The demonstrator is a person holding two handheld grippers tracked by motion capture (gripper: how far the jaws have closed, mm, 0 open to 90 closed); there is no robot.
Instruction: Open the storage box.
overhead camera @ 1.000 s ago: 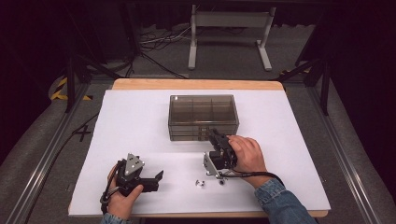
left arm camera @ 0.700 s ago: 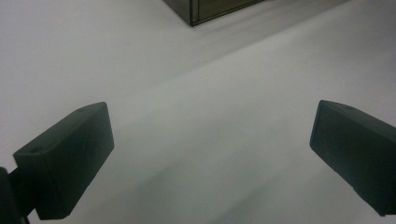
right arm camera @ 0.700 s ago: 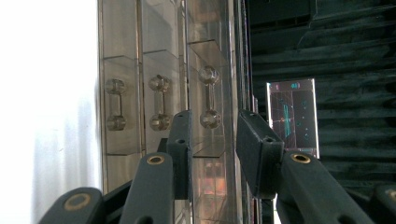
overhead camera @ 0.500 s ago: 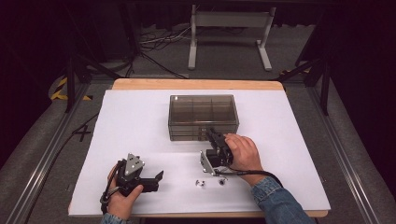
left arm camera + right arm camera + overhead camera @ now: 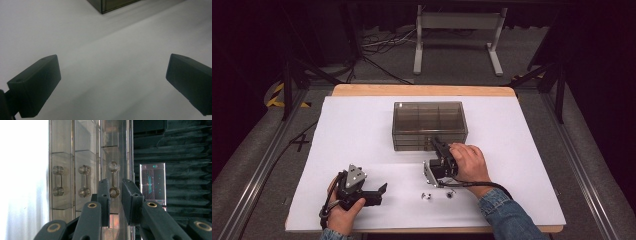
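The right gripper (image 5: 115, 195) fingers have been closing around the top drawer's handle (image 5: 114, 179), not yet pinching. The plastic drawer box (image 5: 429, 125), mid-tabletop, looks hard, light and slippery, so grabbing that thin handle is best. The left gripper (image 5: 379, 192) is resting wide apart.

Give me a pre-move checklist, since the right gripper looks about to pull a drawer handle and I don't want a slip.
1. Right gripper lined up with the top drawer handle: ok, the handle sits in the gap between its jaws.
2. Pads pressing the handle: cannot tell; the jaws have just been closing, with a gap left.
3. Drawer cabinet upright on the table: ok.
4. Left gripper bracing the cabinet: not ok, it rests open, apart from it.
5. Two small loose parts out of the drawer's path: cannot tell.
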